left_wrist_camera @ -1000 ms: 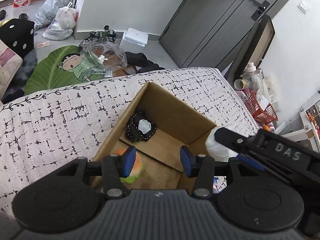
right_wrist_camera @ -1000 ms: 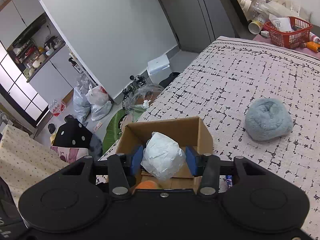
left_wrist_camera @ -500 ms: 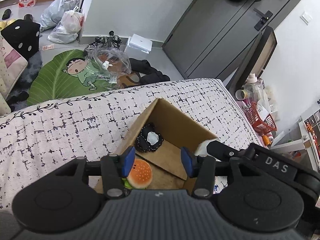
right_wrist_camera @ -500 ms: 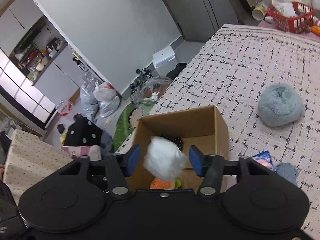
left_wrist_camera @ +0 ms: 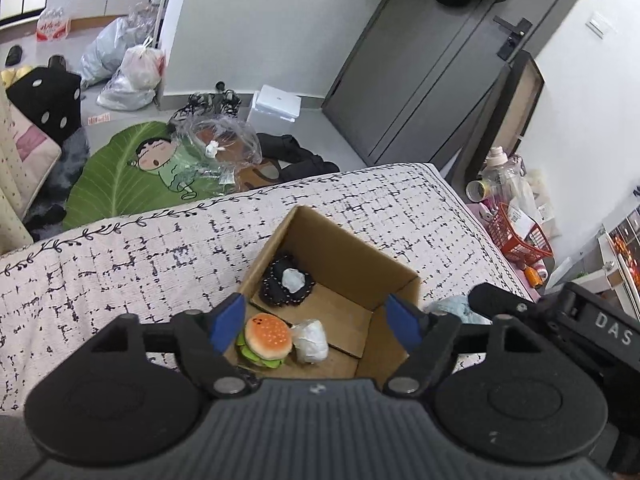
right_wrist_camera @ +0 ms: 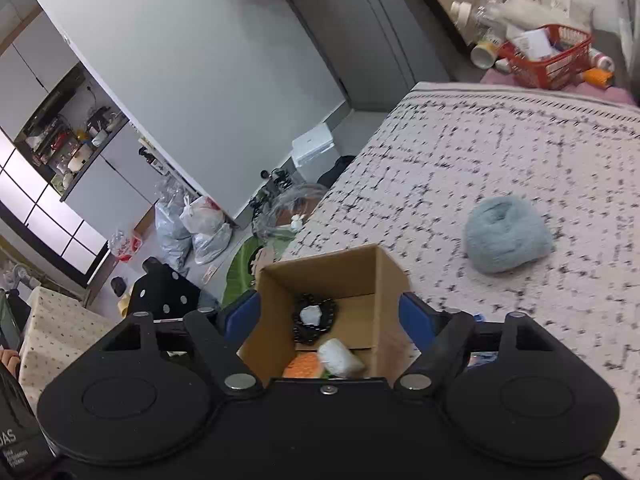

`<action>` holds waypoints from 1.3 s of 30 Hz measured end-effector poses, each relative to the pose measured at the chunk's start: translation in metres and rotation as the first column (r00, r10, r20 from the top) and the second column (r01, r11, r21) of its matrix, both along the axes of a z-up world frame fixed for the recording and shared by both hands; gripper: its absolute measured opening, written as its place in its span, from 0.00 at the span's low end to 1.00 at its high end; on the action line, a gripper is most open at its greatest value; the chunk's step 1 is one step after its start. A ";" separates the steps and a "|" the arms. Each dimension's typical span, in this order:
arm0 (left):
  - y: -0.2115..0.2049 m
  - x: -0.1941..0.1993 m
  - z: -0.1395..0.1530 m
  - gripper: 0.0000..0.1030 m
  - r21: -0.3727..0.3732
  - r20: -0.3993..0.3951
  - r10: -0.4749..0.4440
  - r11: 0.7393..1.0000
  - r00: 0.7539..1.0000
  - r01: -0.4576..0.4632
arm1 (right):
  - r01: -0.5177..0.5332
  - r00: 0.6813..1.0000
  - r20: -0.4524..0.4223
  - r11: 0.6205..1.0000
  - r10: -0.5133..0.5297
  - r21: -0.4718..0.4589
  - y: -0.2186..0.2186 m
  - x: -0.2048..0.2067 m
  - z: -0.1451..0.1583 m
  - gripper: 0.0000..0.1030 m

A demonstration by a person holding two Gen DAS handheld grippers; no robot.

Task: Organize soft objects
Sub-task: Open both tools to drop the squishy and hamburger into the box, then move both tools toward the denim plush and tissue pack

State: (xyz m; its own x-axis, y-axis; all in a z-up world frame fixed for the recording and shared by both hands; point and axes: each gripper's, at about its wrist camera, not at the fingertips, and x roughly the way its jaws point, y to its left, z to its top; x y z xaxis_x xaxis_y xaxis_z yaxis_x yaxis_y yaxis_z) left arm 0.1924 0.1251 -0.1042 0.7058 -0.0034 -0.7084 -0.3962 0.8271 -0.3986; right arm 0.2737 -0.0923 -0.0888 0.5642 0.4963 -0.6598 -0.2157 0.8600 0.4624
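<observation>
An open cardboard box [left_wrist_camera: 352, 252] [right_wrist_camera: 340, 268] stands on the patterned bed cover. Inside lie a black scrunchie [left_wrist_camera: 286, 284] [right_wrist_camera: 314, 318], a burger plush [left_wrist_camera: 266, 338] [right_wrist_camera: 304, 366] and a white soft ball [left_wrist_camera: 310, 340] [right_wrist_camera: 340, 356]. My left gripper [left_wrist_camera: 314, 320] is open and empty above the box's near side. My right gripper [right_wrist_camera: 332, 316] is open and empty above the box. A fluffy light-blue ball [right_wrist_camera: 506, 238] lies on the cover to the right of the box; a bit of it shows in the left wrist view [left_wrist_camera: 450, 306].
The bed edge runs behind the box; beyond it the floor holds a green leaf mat [left_wrist_camera: 132, 176], plastic bags [left_wrist_camera: 128, 76] and a white box [left_wrist_camera: 278, 102]. A red basket [right_wrist_camera: 548, 56] with bottles stands past the bed's far corner. A blue-wrapped item [right_wrist_camera: 480, 356] lies beside the right fingers.
My right gripper opened and let go of the white soft ball, which dropped into the box beside the burger plush. Both grippers rose away from the box. My left gripper opened wider.
</observation>
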 end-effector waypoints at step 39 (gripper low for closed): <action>-0.121 0.020 0.003 0.78 0.135 -0.084 -0.053 0.989 0.995 0.064 | 0.088 0.992 -0.086 0.996 -0.089 -0.017 -0.124 0.013 -0.009 0.84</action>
State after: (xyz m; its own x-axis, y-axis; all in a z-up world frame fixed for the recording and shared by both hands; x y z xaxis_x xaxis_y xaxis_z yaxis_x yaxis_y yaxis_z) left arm 0.2123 0.0045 -0.1007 0.6484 0.0584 -0.7591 -0.3714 0.8946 -0.2485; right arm 0.2864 -0.2163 -0.0978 0.5458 0.4381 -0.7142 -0.0980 0.8800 0.4648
